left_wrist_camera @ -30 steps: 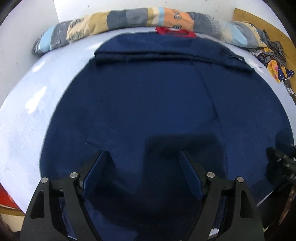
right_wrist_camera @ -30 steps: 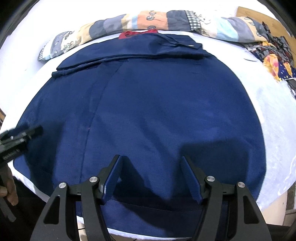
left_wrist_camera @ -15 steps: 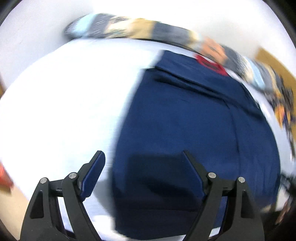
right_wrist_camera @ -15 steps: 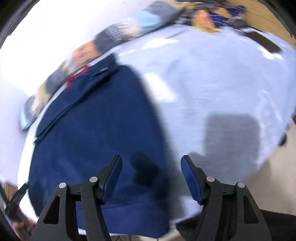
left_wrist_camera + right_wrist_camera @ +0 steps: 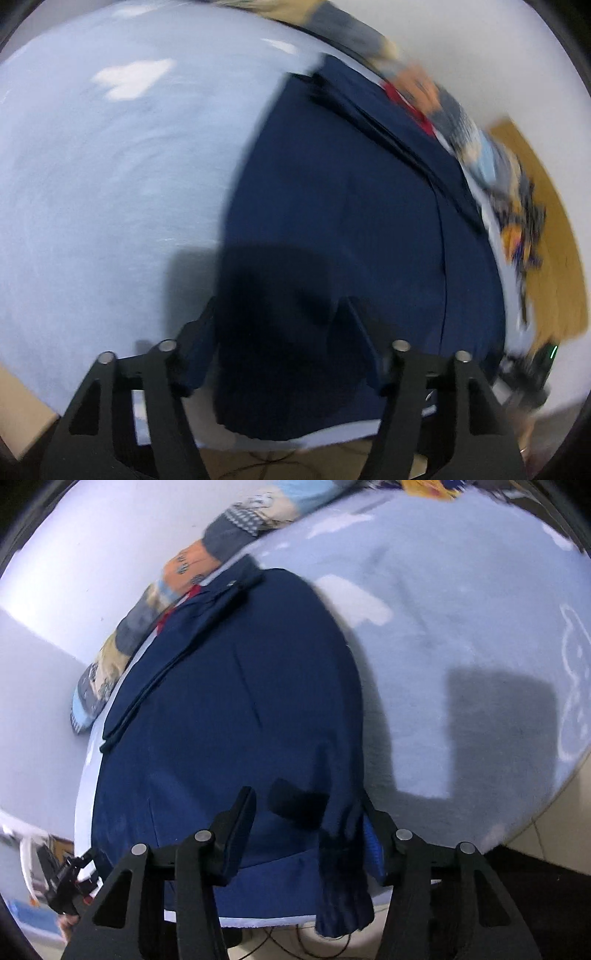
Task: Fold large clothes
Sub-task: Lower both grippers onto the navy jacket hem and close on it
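Observation:
A large navy garment (image 5: 340, 206) lies flat on a pale blue bed sheet (image 5: 110, 166), a red collar (image 5: 406, 101) at its far end. My left gripper (image 5: 275, 338) hangs over the garment's near left corner. Its jaws are closing, with the cloth's side edge between them but not pinched. In the right wrist view, the right gripper (image 5: 306, 823) is over the near right corner of the garment (image 5: 229, 709). Its jaws are closing too. A bunched fold of hem lies against the right finger (image 5: 369, 834) and droops over the bed's edge.
A patchwork quilt roll (image 5: 177, 568) lies along the wall behind the garment. A heap of colourful cloth (image 5: 521, 229) sits at the far right, by a wooden board (image 5: 554, 221). Bare sheet (image 5: 461, 609) spreads on both sides. The bed's front edge and floor lie just below the grippers.
Both grippers moved apart from the middle of the near hem to its two corners and rolled outward. Their jaws have narrowed. The cloth at the right corner has bunched up.

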`<state>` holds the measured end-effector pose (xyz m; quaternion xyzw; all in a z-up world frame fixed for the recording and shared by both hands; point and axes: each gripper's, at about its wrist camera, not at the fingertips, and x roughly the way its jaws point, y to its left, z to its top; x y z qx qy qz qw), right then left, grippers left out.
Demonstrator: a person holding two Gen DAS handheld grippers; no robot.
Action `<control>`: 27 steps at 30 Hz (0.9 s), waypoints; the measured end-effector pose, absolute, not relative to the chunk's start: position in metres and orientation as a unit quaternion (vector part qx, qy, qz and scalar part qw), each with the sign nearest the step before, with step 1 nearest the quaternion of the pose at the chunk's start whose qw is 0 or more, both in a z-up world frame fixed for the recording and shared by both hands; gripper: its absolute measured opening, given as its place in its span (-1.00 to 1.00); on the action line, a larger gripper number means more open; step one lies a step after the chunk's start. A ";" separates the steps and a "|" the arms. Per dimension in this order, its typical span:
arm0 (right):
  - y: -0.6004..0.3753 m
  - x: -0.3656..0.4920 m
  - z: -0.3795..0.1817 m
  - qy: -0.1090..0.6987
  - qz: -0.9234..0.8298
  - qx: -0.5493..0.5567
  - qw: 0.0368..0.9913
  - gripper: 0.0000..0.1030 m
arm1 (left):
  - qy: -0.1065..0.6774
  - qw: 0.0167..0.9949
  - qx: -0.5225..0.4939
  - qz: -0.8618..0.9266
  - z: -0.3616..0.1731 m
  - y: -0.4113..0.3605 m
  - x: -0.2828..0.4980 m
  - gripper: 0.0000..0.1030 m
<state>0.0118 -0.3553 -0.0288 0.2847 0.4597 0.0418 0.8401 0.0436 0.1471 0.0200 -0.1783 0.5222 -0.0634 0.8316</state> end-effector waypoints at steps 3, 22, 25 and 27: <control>-0.363 0.013 -0.035 0.462 0.025 0.303 0.833 0.02 | 0.525 0.837 -0.146 -0.048 0.024 0.147 0.046 -0.02; -0.340 0.023 -0.036 0.482 0.017 0.222 0.847 0.13 | 0.524 0.835 -0.158 -0.054 0.015 0.140 0.053 0.03; -0.336 0.022 -0.036 0.477 0.017 0.206 0.855 0.16 | 0.522 0.840 -0.144 -0.043 0.014 0.137 0.048 0.04; -0.339 0.021 -0.037 0.474 0.021 0.213 0.854 0.16 | 0.529 0.835 -0.146 -0.038 0.013 0.138 0.043 0.03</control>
